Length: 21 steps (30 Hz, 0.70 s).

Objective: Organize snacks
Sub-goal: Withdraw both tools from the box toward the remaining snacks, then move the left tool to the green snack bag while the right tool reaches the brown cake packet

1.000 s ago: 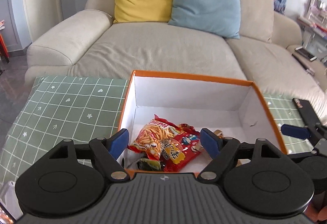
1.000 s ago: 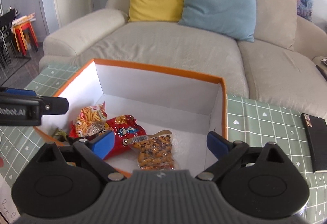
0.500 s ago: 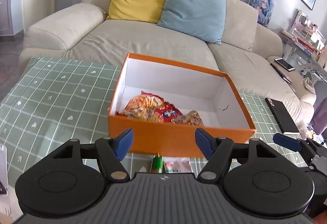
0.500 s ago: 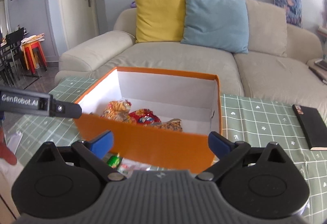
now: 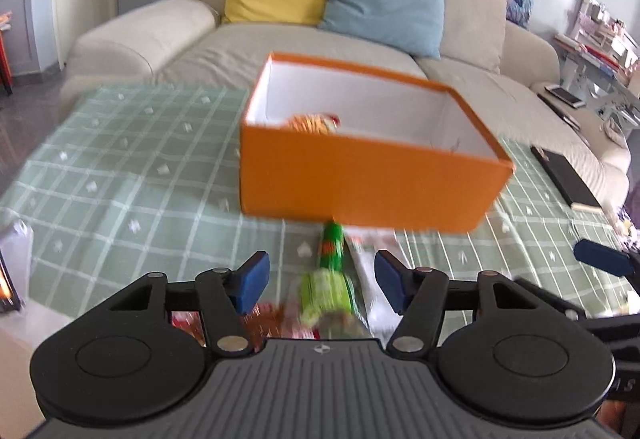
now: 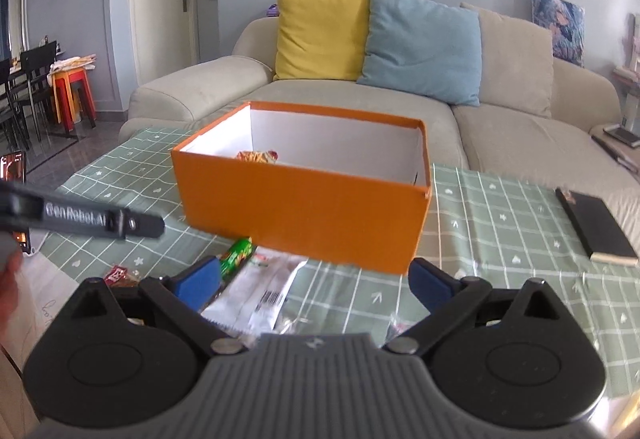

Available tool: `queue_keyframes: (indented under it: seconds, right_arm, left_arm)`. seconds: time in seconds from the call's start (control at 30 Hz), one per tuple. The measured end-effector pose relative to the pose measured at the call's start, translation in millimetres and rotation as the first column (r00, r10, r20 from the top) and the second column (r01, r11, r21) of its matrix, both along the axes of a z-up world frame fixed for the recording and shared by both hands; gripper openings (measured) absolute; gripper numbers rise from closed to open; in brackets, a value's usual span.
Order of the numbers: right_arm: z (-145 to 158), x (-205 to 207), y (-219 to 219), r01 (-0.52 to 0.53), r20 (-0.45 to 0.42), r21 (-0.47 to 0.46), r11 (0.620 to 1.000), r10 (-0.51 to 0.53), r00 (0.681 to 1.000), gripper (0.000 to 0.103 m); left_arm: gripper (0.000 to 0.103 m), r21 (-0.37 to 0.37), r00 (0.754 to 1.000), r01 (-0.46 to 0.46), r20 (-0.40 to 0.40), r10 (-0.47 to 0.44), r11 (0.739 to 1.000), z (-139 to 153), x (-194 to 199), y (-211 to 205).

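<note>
Blue pads are tipping both tools, and both sets of fingers are standing apart with nothing pinched between them. On the left gripper (image 5: 322, 281) the jaws have just been closing in, yet they are pressing on nothing; a green snack packet (image 5: 330, 273) is lying on the table below the gap, blurred in the left wrist view. The right gripper (image 6: 316, 281) is holding its fingers wide over a silvery-white wrapper (image 6: 262, 289) with a barcode, which is lying flat just beside the green packet. A small red packet (image 6: 118, 275) is sitting near the left edge of the right view, close to the left tool's black arm, and a bit of a hand (image 6: 8, 287) is showing at that same edge. More red and orange wrappers are peeking out under the left tool, too blurred to make out.

These loose snacks are all resting on a green checked tablecloth (image 5: 132, 175), just in front of the orange box (image 5: 360, 187). That box is standing open, white inside, with an orange snack bag (image 5: 314, 123) showing above its near wall. A black notebook (image 6: 596, 231) is lying on the cloth well to the right of the box.

Beyond the table a beige sofa (image 6: 520, 135) is carrying a yellow cushion (image 6: 320, 33) and a blue cushion (image 6: 424, 45) side by side.
</note>
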State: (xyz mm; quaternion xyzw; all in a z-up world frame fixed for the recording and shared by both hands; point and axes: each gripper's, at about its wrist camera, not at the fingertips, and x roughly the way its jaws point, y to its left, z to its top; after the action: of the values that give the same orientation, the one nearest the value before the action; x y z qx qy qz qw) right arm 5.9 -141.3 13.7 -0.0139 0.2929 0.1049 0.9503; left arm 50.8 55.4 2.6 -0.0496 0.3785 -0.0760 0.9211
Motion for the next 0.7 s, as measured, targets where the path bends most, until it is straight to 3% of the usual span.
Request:
queue_keyframes:
  seconds: [0.23, 0.4, 0.7]
  right_arm:
    - [-34, 12, 3, -0.003, -0.121, -0.038, 0.999, -0.002, 0.993, 0.097]
    - [-51, 19, -1, 0.005, -0.184, -0.040, 0.999, -0.013, 0.983, 0.097]
    - [-60, 27, 11, -0.044, -0.198, -0.028, 0.999, 0.038, 0.980, 0.085]
  left_arm:
    - [0.072, 0.045, 0.999, 0.050, -0.016, -0.049, 0.998, -25, -11, -8]
    - [0.072, 0.002, 0.997, 0.057, -0.043, -0.056, 0.998, -36, -9, -3]
    - [0.073, -0.007, 0.997, 0.051, -0.055, -0.051, 0.999, -45, 5, -1]
